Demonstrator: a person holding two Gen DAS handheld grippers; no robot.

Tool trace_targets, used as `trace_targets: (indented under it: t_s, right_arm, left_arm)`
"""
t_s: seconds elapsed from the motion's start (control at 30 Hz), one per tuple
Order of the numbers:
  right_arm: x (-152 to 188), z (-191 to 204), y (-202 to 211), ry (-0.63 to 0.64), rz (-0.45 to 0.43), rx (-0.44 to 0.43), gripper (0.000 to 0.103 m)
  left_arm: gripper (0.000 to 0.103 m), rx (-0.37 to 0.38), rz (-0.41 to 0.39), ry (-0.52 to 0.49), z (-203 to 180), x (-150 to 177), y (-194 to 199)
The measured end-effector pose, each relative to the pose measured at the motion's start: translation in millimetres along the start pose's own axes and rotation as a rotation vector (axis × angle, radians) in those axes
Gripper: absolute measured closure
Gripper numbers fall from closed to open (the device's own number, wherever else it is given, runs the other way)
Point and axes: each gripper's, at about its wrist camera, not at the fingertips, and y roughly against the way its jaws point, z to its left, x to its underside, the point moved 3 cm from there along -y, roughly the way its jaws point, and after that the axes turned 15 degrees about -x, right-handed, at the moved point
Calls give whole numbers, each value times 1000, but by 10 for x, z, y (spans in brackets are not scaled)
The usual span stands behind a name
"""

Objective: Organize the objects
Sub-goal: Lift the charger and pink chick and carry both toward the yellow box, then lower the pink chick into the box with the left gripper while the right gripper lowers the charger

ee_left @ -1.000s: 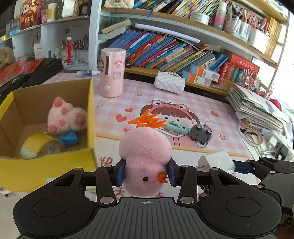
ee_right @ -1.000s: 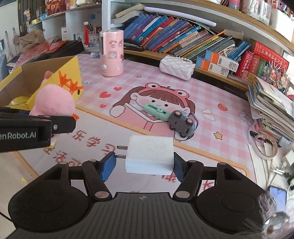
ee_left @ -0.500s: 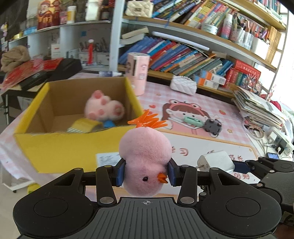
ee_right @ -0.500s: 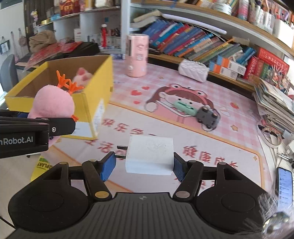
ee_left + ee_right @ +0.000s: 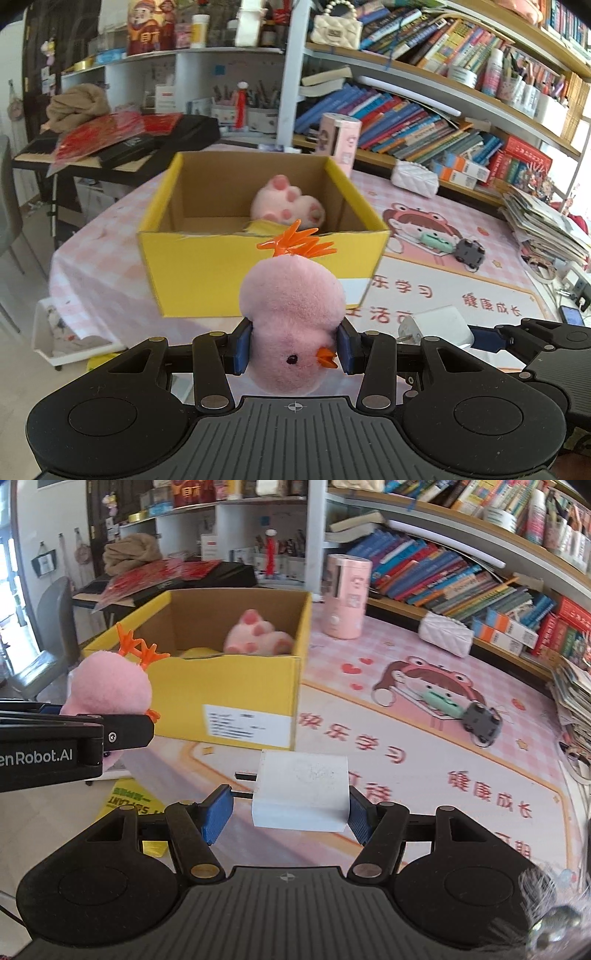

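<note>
My left gripper is shut on a pink plush chick with orange feet, held in the air in front of the yellow cardboard box. The chick also shows in the right wrist view. My right gripper is shut on a white charger plug, held above the table mat to the right of the box. The charger also shows in the left wrist view. Inside the box lie a pink paw plush and a yellow tape roll.
A green stapler-like item and a grey toy car lie on the pink mat. A pink cylinder and a white purse stand by the bookshelf. Papers are stacked at the right edge. A white bin sits below the table's left edge.
Both grippers have pulled back and up from the table, still holding the chick and the charger. The box now lies farther ahead and more to the centre.
</note>
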Motion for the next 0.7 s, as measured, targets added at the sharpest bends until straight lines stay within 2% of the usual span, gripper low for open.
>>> trace_targets:
  t_s: [0.4,0.7]
  right_arm:
    - [-60,446,-64,43,0,-37,41]
    - [-400,365,-8,62,-74,-9,41]
  left_arm:
    - [60,-37,-28,53,425,25,99]
    - [60,-56,-99,60,472,-228,43]
